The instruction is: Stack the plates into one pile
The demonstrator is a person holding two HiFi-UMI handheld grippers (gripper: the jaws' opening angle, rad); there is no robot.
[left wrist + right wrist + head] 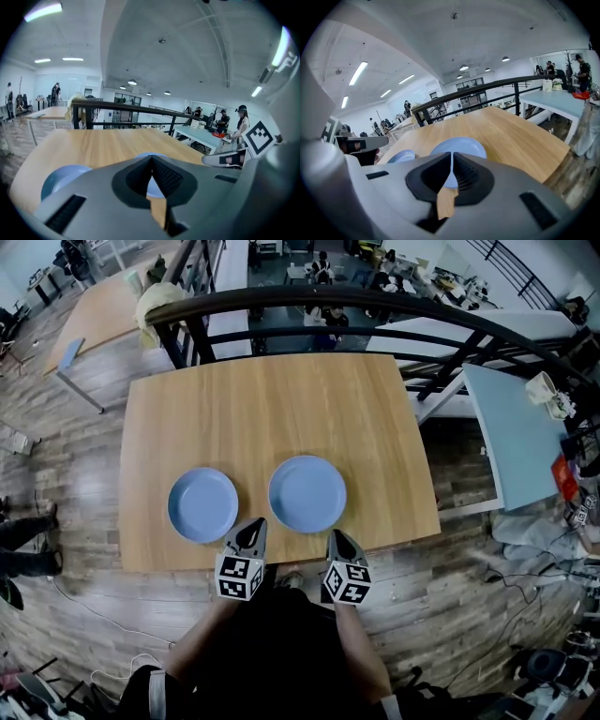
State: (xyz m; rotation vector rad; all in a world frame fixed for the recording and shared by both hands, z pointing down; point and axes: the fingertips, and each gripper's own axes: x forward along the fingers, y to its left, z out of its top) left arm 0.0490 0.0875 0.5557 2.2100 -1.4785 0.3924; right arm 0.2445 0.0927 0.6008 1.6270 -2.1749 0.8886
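Two light-blue plates lie side by side on the wooden table, near its front edge: the left plate and the slightly larger-looking right plate. My left gripper hovers at the front edge between the two plates, shut and empty. My right gripper hovers just before the right plate's near rim, its jaws together with nothing in them. In the left gripper view the left gripper points over the table, with the left plate at lower left. The right gripper view shows the right plate straight ahead.
A black railing runs past the table's far edge. A light-blue table stands to the right, with cables and gear on the floor beyond it. People stand in the background.
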